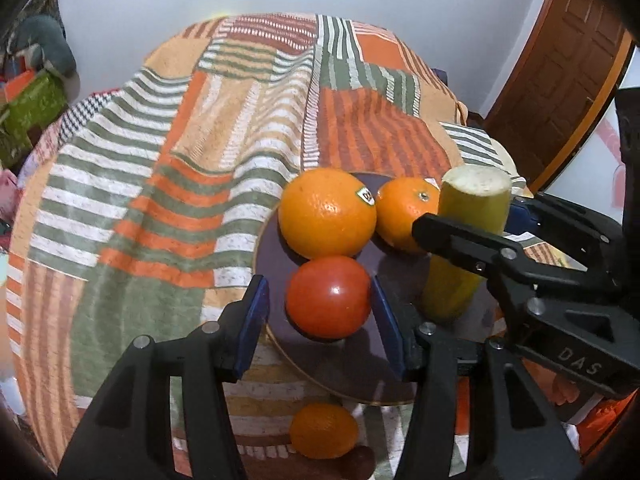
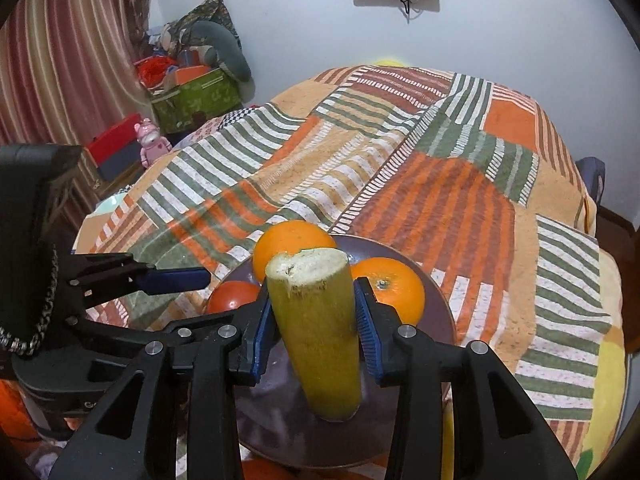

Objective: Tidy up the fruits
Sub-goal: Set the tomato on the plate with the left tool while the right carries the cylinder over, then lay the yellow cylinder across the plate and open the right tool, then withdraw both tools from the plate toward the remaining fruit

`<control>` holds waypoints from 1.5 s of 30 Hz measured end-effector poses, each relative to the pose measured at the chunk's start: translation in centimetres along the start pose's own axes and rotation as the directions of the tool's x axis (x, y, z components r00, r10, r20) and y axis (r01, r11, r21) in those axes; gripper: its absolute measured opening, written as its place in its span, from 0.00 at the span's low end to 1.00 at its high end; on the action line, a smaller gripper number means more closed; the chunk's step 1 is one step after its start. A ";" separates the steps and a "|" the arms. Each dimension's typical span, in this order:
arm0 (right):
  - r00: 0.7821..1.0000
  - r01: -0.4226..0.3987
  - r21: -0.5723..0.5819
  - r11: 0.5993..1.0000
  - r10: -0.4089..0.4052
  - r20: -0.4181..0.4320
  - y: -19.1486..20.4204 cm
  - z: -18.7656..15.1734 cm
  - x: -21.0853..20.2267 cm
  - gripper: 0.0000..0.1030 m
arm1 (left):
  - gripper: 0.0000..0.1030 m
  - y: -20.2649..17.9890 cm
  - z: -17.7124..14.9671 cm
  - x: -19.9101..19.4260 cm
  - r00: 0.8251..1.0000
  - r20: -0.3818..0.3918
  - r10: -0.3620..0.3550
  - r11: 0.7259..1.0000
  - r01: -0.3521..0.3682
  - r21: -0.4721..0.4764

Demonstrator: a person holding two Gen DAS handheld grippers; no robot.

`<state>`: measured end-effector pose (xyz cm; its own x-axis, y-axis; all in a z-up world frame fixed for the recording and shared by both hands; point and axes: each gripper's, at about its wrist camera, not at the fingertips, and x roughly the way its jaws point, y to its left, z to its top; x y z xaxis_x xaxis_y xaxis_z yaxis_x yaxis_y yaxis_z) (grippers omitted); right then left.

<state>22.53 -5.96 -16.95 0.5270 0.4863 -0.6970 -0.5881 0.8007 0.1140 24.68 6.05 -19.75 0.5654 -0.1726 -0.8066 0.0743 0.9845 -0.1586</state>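
Observation:
A dark purple plate [image 1: 384, 372] holds a large stickered orange [image 1: 327, 213], a smaller orange [image 1: 404, 212] and a red tomato [image 1: 328, 297]. My left gripper [image 1: 322, 312] is open, its blue pads either side of the tomato with small gaps. My right gripper [image 2: 314, 316] is shut on a yellow-green cut stalk piece [image 2: 316, 332], standing upright with its base on the plate [image 2: 440, 308]. The right gripper also shows in the left wrist view [image 1: 472, 236]. A small orange [image 1: 323, 430] lies on the cloth just off the plate, near me.
A striped orange, green and white blanket [image 1: 160, 200] covers the surface. A green box of clutter [image 2: 192, 96] and a pink toy [image 2: 150, 140] stand at the far left. A wooden door [image 1: 560, 80] is at the right.

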 end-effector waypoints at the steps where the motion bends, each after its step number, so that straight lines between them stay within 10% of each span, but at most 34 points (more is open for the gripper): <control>1: 1.000 -0.005 0.007 1.000 0.005 -0.001 0.0 -0.1 0.0 0.35 | 0.51 0.0 0.0 -0.1 1.000 0.001 0.000 1.000 0.000 0.001; 26: 0.995 -0.008 -0.010 1.000 0.007 -0.104 0.8 -1.7 1.3 0.50 | 0.53 1.3 -0.9 -3.2 0.999 0.040 0.014 0.999 -0.012 -0.042; 45: 0.992 0.124 0.111 0.986 -0.123 -0.012 -3.5 -4.1 -6.8 0.57 | 0.56 0.4 -3.5 -5.6 0.999 0.033 0.026 0.999 -0.025 -0.034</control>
<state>18.47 -13.48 -15.45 0.5882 0.3796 -0.7141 -0.4467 0.8886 0.1043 18.66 7.34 -17.26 0.5935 -0.1461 -0.7914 0.0328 0.9870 -0.1576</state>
